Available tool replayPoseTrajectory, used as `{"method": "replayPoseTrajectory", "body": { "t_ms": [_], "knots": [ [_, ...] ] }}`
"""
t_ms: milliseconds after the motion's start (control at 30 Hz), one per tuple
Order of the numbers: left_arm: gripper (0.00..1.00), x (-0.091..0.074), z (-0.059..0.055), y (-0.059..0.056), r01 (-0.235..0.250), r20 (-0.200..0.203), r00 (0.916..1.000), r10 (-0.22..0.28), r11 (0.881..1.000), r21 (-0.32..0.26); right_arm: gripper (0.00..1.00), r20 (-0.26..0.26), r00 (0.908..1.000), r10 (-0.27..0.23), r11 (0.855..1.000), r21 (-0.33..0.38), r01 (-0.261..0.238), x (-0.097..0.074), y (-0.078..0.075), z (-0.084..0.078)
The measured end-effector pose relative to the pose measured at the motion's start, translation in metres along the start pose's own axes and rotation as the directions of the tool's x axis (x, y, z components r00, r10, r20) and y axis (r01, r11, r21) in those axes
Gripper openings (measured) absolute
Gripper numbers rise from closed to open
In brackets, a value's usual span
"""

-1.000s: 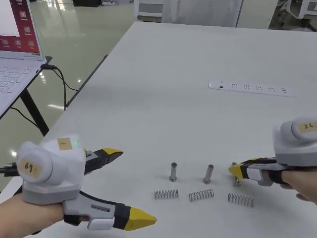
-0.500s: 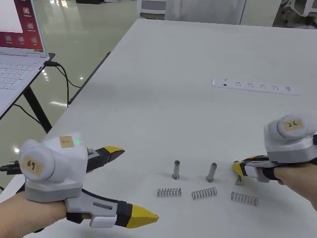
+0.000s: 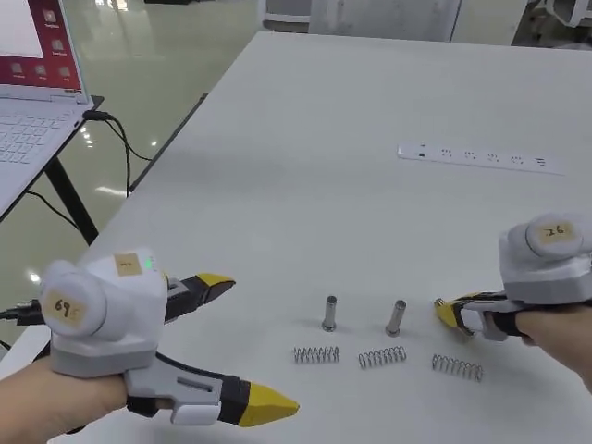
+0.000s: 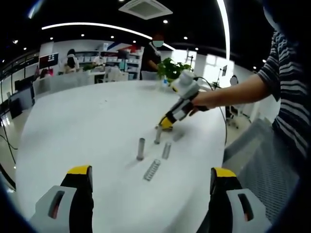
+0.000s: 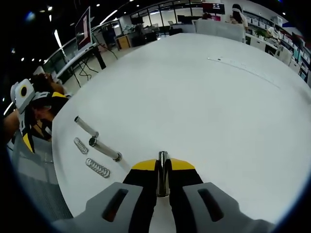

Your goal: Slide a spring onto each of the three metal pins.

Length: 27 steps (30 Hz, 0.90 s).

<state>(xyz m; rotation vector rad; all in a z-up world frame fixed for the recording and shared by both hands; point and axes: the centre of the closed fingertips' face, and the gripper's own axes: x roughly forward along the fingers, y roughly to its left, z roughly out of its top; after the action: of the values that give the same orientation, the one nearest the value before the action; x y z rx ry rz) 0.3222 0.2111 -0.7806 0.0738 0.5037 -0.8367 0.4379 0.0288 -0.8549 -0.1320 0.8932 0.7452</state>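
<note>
- Head view: the left gripper sits at lower left, its yellow-tipped jaws spread wide with nothing between them; the right gripper is at right centre, tips down at the table
- The left pin and middle pin stand upright at lower centre; just below them lie the left spring, middle spring and right spring, none on a pin yet
- Left gripper view: between the open jaws, the left spring lies at centre, the two upright pins just above it
- Right gripper view: the jaws are pressed together on the third pin at bottom centre, its end poking past the tips
- Judgement: the springs look light, thin-wired and easy to squash or roll, so pinch one gently across its coils near one end, leaving the other end free
- The pins look stiff, smooth and easy to tip, so grip them low on the shaft
</note>
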Motion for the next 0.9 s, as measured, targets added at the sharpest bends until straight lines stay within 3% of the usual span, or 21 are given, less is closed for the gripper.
{"method": "replayPoseTrajectory", "body": {
  "t_ms": [200,500,900],
  "knots": [
    [0.98,-0.001,-0.002,0.001,-0.002,-0.004,1.0,0.002,1.0,-0.005,0.05,0.049,0.9986,0.022,0.999,0.047,-0.024,-0.008,-0.001,0.002],
    [0.98,0.001,0.001,-0.001,0.004,0.001,1.0,-0.004,1.0,0.0,0.05,0.121,0.9919,0.037,0.999,0.025,-0.04,-0.021,0.005,0.008],
    [0.98,0.001,0.003,-0.004,0.008,0.001,1.0,-0.008,1.0,0.004,0.05,0.159,0.9864,0.04,0.999,-0.002,-0.041,-0.029,0.009,0.011]
  ]
}}
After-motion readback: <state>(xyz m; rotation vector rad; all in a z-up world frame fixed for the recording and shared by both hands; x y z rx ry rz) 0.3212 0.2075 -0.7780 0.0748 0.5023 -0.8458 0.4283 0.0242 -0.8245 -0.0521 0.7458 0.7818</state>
